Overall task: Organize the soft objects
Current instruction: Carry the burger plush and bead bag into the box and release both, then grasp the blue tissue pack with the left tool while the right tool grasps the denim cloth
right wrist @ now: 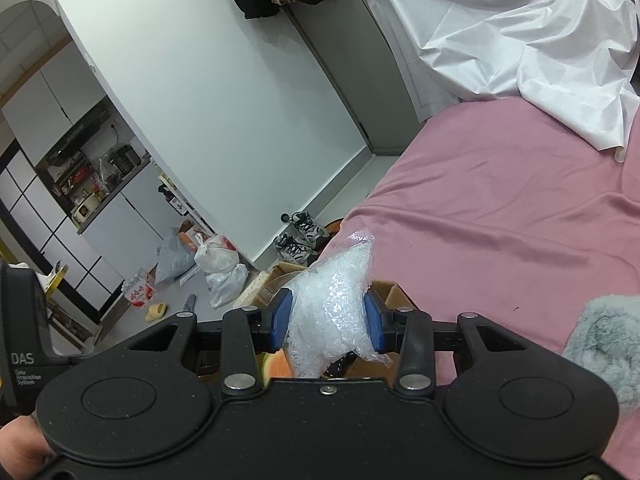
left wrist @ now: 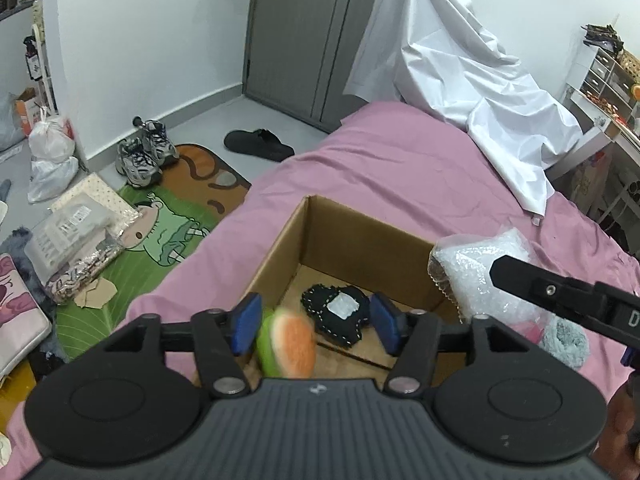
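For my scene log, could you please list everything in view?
box: 1, brown, on bed
plush: 1, green-orange, between left jaws
pouch: 1, black, inside box
bag: 1, clear, in right gripper
fluffy item: 1, grey, on bed
bed: 1, pink sheet
cloth: 1, white, far end of bed
sneakers: 2, grey, floor by wall
slipper: 1, black, floor
mat: 1, green, floor beside bed
left gripper: 1, black, open over box
right gripper: 1, black, shut on bag
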Demonstrator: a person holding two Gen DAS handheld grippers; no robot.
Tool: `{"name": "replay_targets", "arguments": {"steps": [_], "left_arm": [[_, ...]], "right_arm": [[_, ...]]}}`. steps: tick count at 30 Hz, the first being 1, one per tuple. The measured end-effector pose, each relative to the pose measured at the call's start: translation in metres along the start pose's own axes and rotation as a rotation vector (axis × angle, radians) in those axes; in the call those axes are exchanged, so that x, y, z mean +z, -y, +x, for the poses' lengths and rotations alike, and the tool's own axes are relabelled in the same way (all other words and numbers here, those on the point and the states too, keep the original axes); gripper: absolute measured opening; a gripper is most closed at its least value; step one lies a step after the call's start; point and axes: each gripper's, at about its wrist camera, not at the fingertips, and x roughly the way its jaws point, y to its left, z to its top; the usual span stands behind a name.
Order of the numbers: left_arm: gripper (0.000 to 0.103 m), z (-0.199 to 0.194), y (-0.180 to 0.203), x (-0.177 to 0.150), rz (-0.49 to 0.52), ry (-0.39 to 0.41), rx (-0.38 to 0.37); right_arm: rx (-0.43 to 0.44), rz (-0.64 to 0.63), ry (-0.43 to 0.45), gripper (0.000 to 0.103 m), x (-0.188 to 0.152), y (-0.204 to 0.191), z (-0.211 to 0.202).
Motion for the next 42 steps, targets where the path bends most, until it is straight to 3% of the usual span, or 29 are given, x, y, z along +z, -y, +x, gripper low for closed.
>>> {"name": "replay_targets", "arguments": {"steps": [5,11,23,34,42], "left_arm": [[0.072,-0.003,-0.001,0.001,-0.02,0.014,0.013],[0.081,-0.01,0.0,-0.001,-0.039,0.022,0.029],[0.084,-0.029,0.012,-0.002,-0.092,0.025,-0.023],[0.089,-0.057,0.02,0.001,-0.143,0.041,-0.014],[0.091,-0.072,0.032,-0.007,-0.141,0.058,-0.007]], "right_arm": [[0.006,0.027,0.023,0.044,-0.003,-0.002,0.004],[-0.004,0.005,0.025,0.068,-0.007,-0.004,-0.001],[-0.084,0.021,0.023,0.091,-0.001,0.003,-0.036],[-0.129,0.022,0.001,0.098,0.008,0.012,-0.074],[-0.174,0.037,-0.029,0.101,-0.008,0.034,-0.106]]}}
